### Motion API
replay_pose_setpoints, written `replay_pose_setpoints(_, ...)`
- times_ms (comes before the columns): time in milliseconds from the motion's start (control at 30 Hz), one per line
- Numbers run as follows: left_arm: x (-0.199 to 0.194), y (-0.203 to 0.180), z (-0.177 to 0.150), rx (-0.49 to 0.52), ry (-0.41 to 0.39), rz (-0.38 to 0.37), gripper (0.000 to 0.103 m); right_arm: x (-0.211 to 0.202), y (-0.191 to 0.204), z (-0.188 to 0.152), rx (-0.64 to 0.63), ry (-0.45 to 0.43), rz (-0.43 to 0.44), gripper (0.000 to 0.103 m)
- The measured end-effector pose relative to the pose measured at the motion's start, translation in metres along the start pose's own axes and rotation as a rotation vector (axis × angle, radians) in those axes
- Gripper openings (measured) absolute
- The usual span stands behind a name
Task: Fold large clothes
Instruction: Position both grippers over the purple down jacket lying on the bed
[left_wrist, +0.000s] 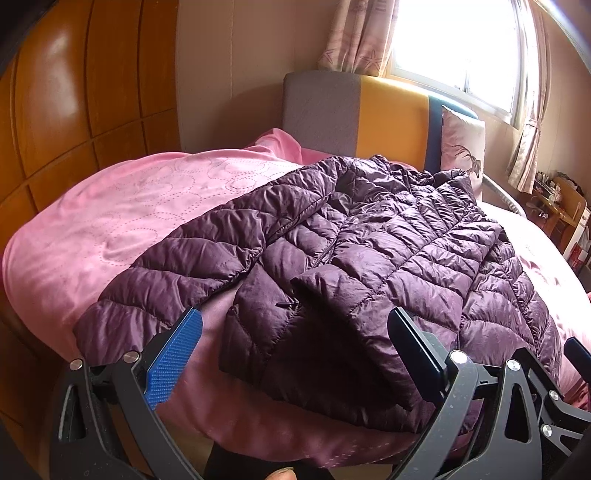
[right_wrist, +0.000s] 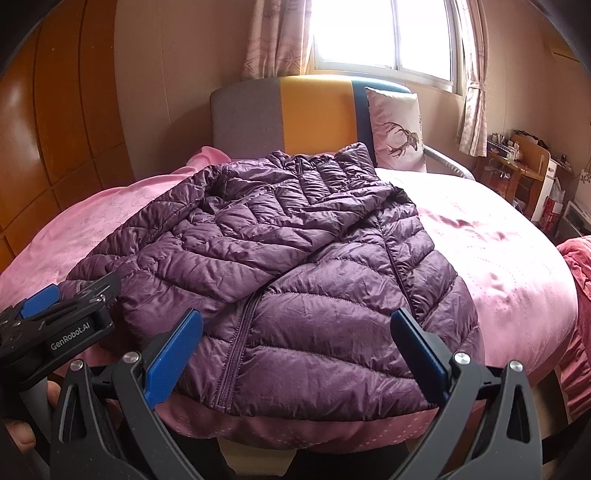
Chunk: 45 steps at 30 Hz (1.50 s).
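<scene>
Only right view shows left tongs (right_wrist: 38, 295) | jacket (right_wrist: 280, 266) | grip unclear

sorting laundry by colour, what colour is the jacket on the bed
Dark purple jacket, quilted; clearest in the right wrist view.

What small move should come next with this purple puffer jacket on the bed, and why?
Probably bring the left tool down onto the sleeve cuff lying across the puffer jacket front and close on it. Both tools are open and hold nothing, the right tool hovers at the hem, and the jacket lies spread on the pink bedspread.
</scene>
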<state>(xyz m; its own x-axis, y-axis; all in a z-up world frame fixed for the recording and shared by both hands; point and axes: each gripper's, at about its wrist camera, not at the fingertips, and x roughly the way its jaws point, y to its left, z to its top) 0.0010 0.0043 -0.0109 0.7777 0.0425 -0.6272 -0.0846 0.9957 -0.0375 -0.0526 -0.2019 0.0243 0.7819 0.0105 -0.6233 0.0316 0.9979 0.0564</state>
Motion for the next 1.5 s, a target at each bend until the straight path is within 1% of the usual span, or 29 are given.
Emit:
replay_pose_setpoints(200, 0.003, 0.001, 0.001, -0.005, 0.012, -0.001, 0.099, 0.000, 0.001, 0.002, -0.009, -0.011, 0.011, 0.101)
replay_pose_setpoints(667, 0.014, 0.004, 0.002, -0.005, 0.040, 0.014, 0.099, 0.012, 0.001, 0.003, -0.017, 0.005, 0.051, 0.101)
replay_pose_setpoints(967, 0.026, 0.006, 0.001, -0.002, 0.064, 0.029, 0.099, 0.021, 0.008, 0.003, -0.048, 0.010, 0.105, 0.101)
replay_pose_setpoints(1200, 0.031, 0.004, 0.004, 0.001, 0.069, 0.031, 0.099, 0.020, 0.007, 0.008, -0.047, -0.026, 0.109, 0.101)
replay_pose_setpoints(1367, 0.034, 0.005, 0.004, -0.001, 0.076, 0.032, 0.099, 0.022, 0.009, 0.009, -0.054, -0.021, 0.121, 0.100)
replay_pose_setpoints(1500, 0.035, 0.007, 0.006, -0.012, 0.074, 0.035, 0.099, 0.021, 0.015, 0.012, -0.078, -0.036, 0.149, 0.100)
